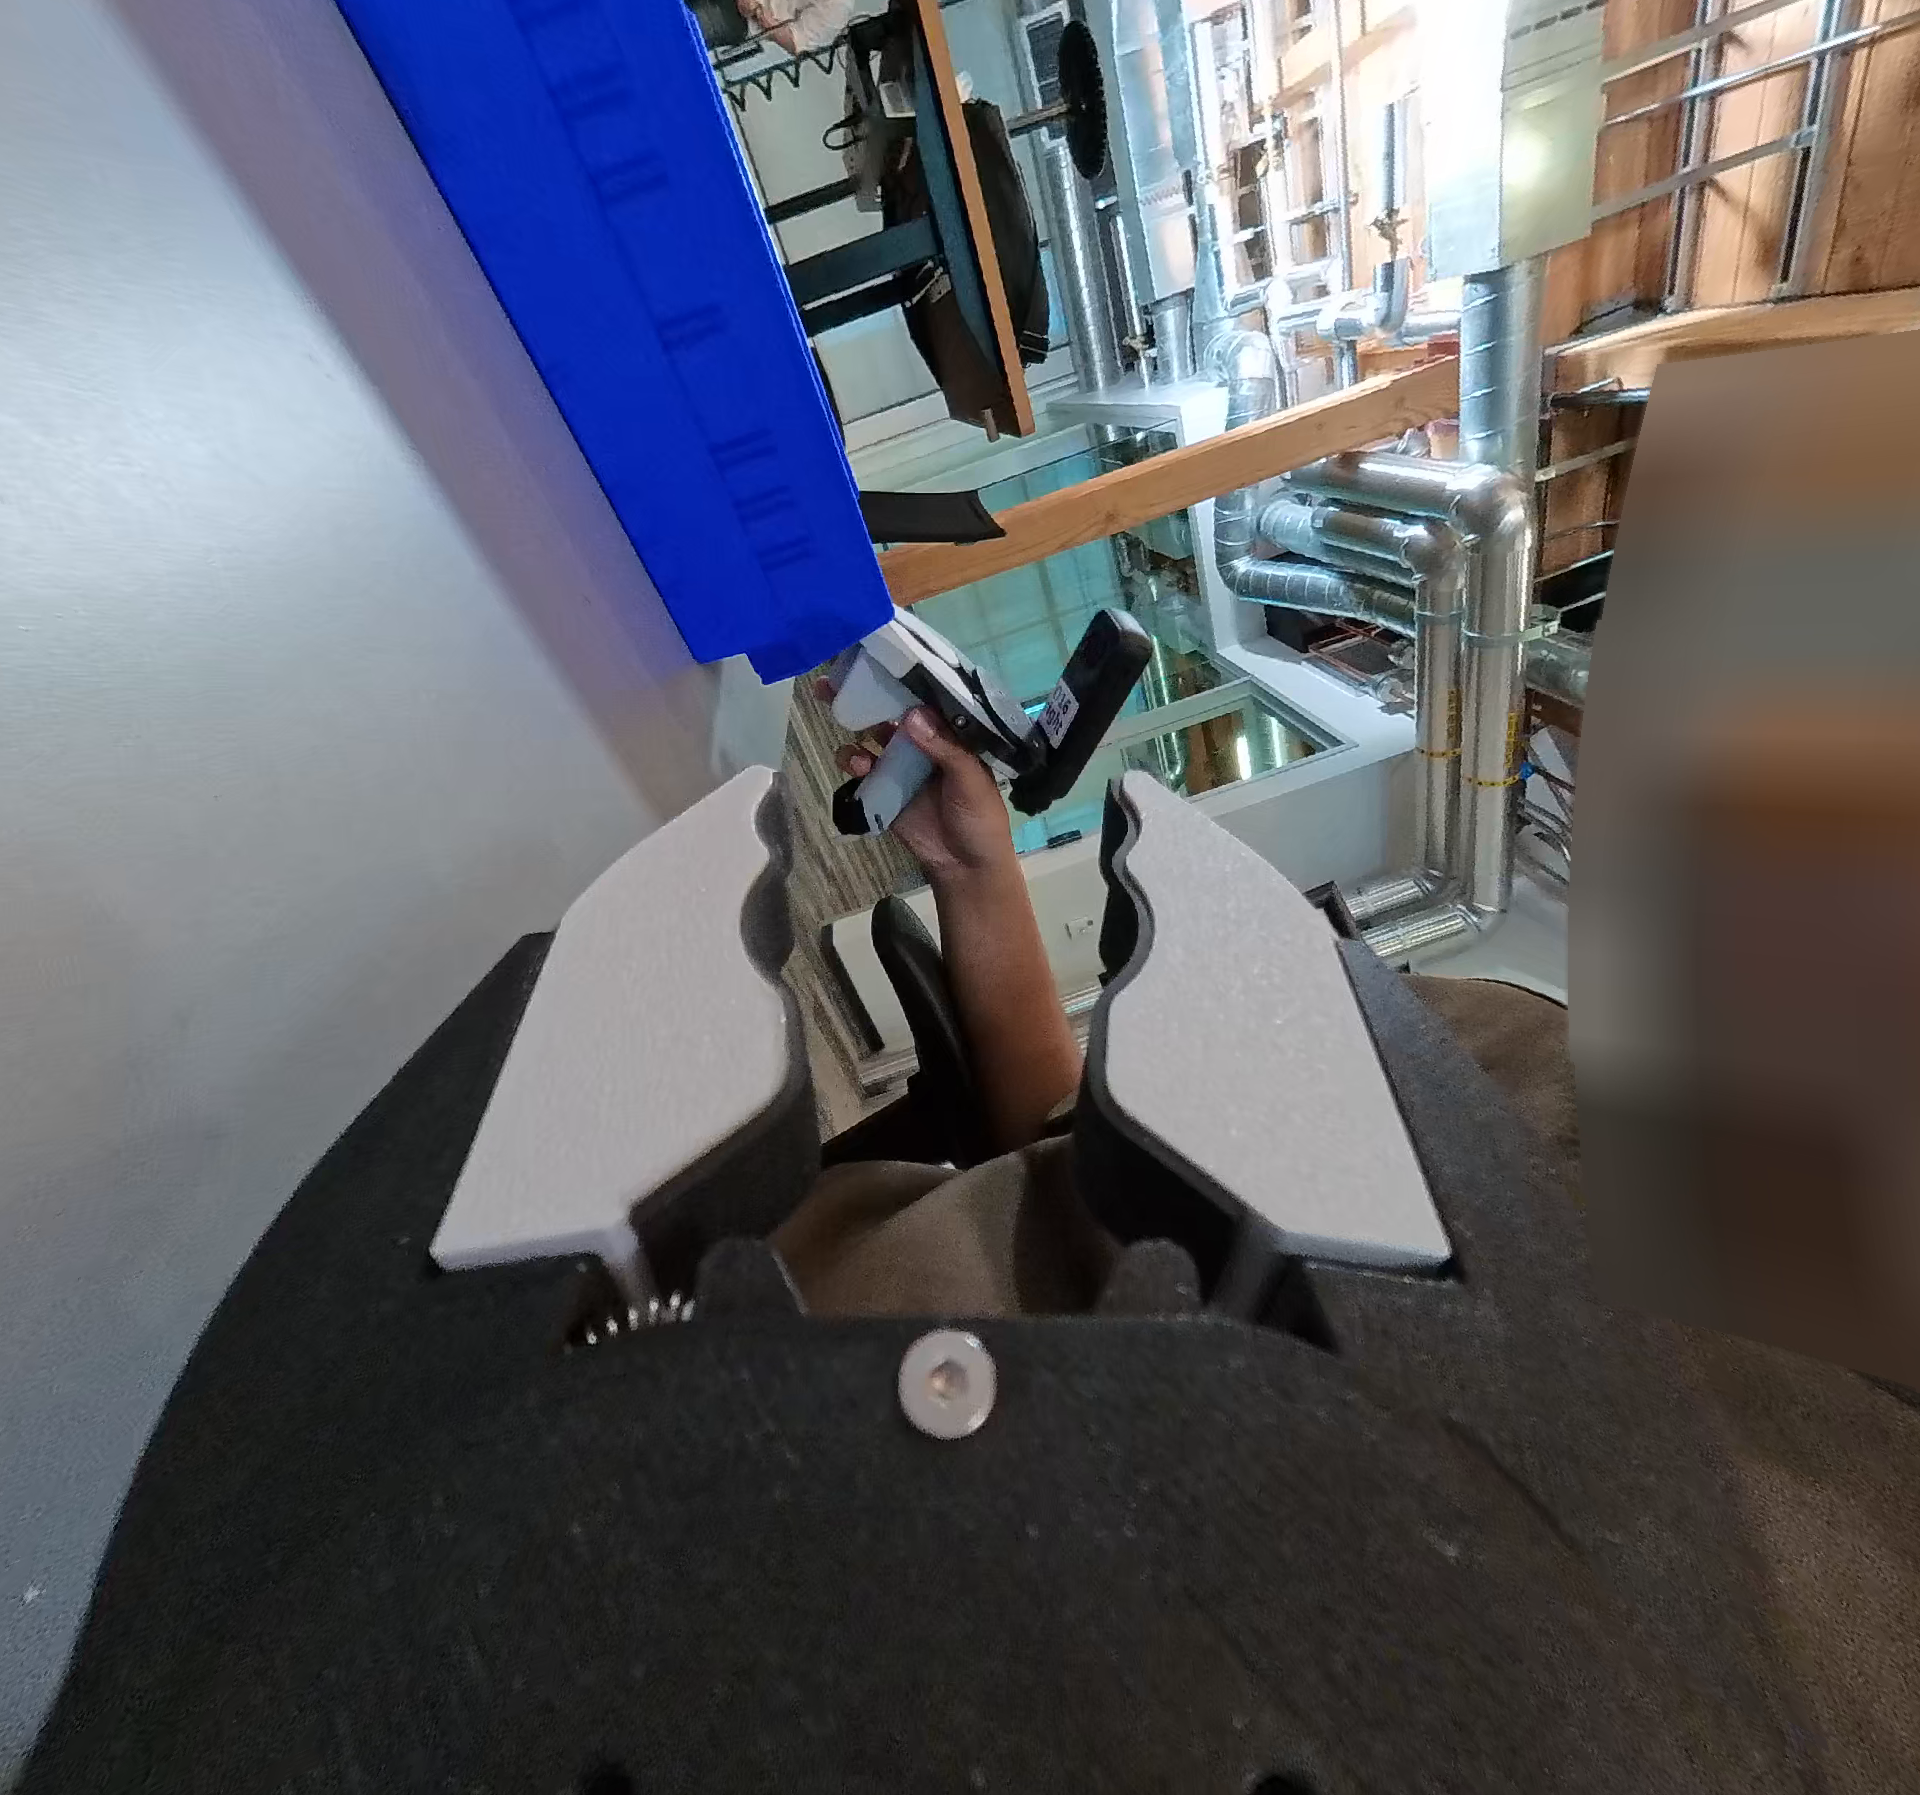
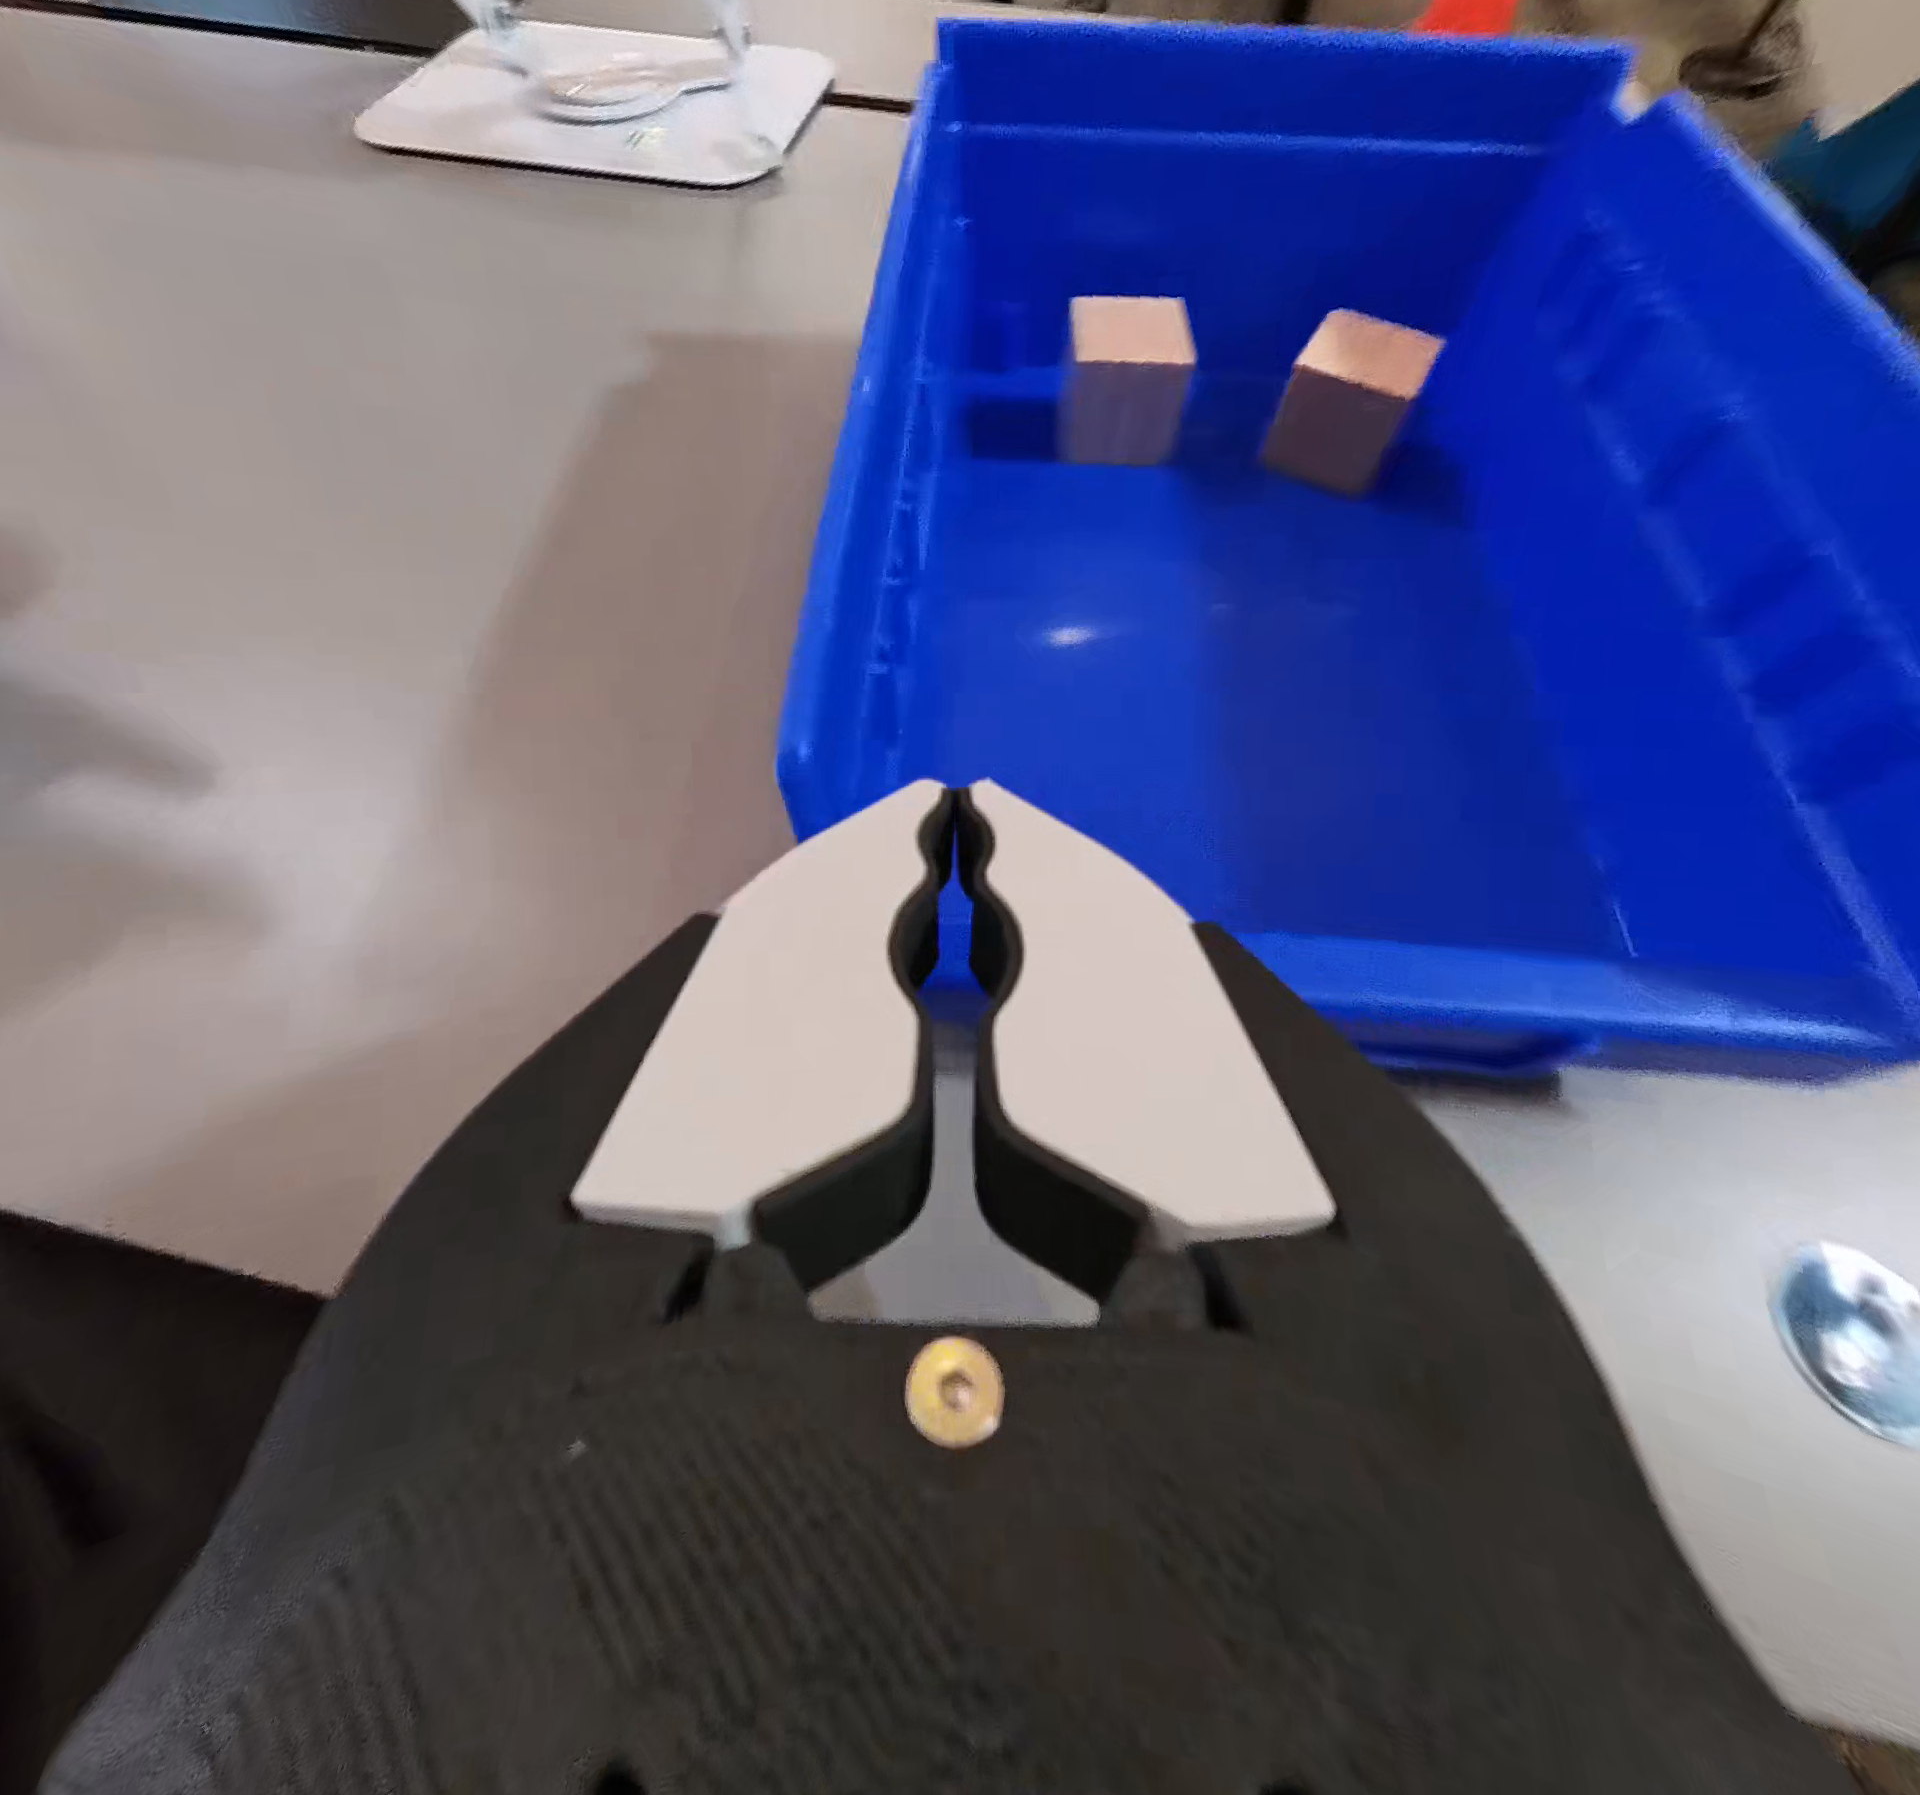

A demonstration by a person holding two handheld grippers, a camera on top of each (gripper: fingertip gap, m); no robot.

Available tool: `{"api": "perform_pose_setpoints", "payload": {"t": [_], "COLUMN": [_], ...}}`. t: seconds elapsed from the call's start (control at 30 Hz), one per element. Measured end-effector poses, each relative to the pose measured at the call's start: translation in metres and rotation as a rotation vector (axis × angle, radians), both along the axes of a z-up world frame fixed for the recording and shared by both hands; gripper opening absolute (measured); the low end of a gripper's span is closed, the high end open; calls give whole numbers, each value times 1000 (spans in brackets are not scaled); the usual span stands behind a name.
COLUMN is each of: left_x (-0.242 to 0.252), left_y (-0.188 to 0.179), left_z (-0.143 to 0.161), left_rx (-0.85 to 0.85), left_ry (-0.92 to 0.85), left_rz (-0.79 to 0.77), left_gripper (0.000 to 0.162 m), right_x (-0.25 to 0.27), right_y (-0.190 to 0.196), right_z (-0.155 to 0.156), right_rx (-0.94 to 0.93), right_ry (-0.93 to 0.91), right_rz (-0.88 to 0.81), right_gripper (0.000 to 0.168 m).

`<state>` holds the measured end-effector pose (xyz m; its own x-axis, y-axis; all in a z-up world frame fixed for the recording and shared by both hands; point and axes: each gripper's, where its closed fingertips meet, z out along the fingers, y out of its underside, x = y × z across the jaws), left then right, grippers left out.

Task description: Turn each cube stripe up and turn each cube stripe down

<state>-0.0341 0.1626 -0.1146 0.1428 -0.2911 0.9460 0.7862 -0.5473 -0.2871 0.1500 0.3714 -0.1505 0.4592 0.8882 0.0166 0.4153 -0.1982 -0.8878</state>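
Note:
Two pale wooden cubes [image 2: 1127,379] [image 2: 1351,400] stand side by side at the far end of a blue bin [image 2: 1247,706]; no stripe shows on their visible faces. My right gripper [image 2: 954,795] is shut with nothing between its pads, just above the bin's near left corner. My left gripper [image 1: 945,800] is open and empty, turned on its side and pointing away from the cubes. In the left wrist view the bin [image 1: 623,270] shows from outside, with the right gripper [image 1: 935,696] in a person's hand next to its corner.
The bin sits on a grey table [image 2: 416,498]. A white stand base [image 2: 592,104] lies at the back left. A shiny metal disc [image 2: 1849,1340] lies at the right front. The left wrist view shows a railing and pipes [image 1: 1455,550] beyond.

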Motion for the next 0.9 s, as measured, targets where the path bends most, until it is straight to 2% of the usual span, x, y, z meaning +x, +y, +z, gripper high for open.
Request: {"api": "perform_pose_setpoints", "payload": {"t": [0.13, 0.33, 0.47, 0.57, 0.7, 0.83, 0.9], "left_x": [1, -2, -16, -58, -132, -225, -274], "left_y": [-2, -3, -4, -9, -43, -106, -141], "left_z": [2, 1, 10, 39, 82, 115, 117], "left_rx": [5, 4, 30, 117, 152, 39, -103], "left_ry": [36, 88, 112, 179, 360, 600, 733], "left_rz": [12, 35, 90, 300, 538, 848, 993], "left_gripper": [57, 57, 56, 54, 56, 62, 61], "right_x": [-20, -31, -39, -43, -39, -29, -22], "right_y": [-19, -29, -42, -46, -33, -13, -1], "right_z": [1, -2, -1, 2, 18, 41, 47], "right_rx": [-46, 43, -38, -49, 32, 36, 18], "right_ry": [20, -32, 27, 42, 92, 232, 286], "right_rz": [126, 160, 212, 221, 157, 43, -39], "right_gripper": [0, 0, 0, 0, 0, 1, 0]}}
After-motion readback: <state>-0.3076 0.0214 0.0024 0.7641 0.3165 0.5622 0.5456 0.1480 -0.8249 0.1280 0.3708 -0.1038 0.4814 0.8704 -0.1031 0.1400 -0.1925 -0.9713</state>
